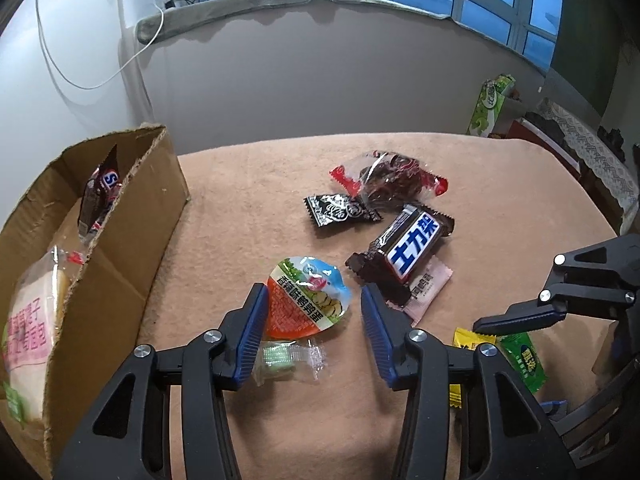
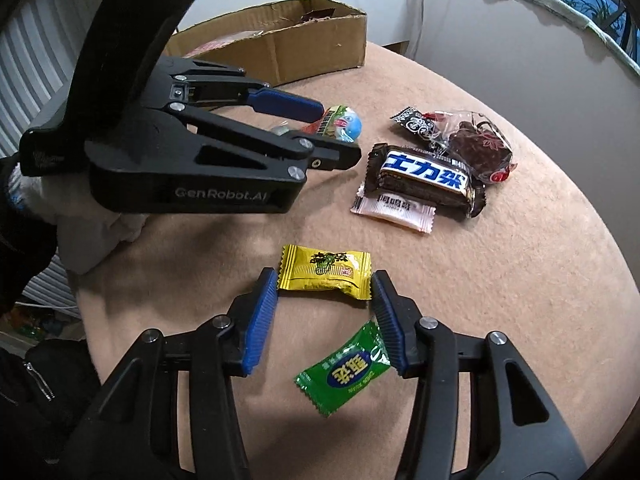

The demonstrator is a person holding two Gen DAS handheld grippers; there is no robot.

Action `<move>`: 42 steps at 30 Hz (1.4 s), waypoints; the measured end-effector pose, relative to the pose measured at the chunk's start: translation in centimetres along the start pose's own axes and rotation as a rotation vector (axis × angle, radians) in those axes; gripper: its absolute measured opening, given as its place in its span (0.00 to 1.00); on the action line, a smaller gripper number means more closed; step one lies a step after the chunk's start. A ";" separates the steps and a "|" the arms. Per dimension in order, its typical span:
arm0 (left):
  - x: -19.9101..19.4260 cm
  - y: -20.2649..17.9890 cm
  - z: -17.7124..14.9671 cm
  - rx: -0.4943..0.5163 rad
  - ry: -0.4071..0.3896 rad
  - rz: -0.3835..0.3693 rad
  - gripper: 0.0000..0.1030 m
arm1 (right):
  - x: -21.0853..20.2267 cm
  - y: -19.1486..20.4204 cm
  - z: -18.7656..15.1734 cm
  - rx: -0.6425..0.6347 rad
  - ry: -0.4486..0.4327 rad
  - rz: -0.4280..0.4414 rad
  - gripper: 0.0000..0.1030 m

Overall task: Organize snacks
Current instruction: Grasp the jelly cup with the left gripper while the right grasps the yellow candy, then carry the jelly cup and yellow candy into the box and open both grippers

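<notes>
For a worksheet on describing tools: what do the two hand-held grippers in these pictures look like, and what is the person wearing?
Both the left gripper and the right gripper are black linkage frames with silver rivets, each ending in two fingers with ribbed blue pads. The left one's body carries white "GenRobot.AI" lettering. No cables show on them. The person wears a dark jacket with a metal zip.

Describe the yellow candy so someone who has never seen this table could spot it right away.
Start at the cardboard box on the tan tablecloth; the big brown chocolate bar lies beyond it. Nearer the camera lies the yellow candy, beside a green candy; it alone is yellow.
</notes>
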State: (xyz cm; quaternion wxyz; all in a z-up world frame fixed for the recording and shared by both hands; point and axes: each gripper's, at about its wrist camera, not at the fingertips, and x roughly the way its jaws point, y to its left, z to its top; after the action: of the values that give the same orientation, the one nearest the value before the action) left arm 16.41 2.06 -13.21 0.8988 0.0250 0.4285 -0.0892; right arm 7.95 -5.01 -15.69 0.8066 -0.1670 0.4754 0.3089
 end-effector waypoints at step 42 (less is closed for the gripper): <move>-9.6 3.6 0.1 -0.095 -0.210 0.034 0.29 | -7.3 -2.2 4.3 0.106 -0.197 0.000 0.34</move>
State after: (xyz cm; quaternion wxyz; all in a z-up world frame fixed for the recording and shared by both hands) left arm 11.20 6.96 -5.85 0.9403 -0.0201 0.3351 -0.0558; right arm 9.64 -6.68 -7.30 0.8571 -0.0929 0.4097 0.2980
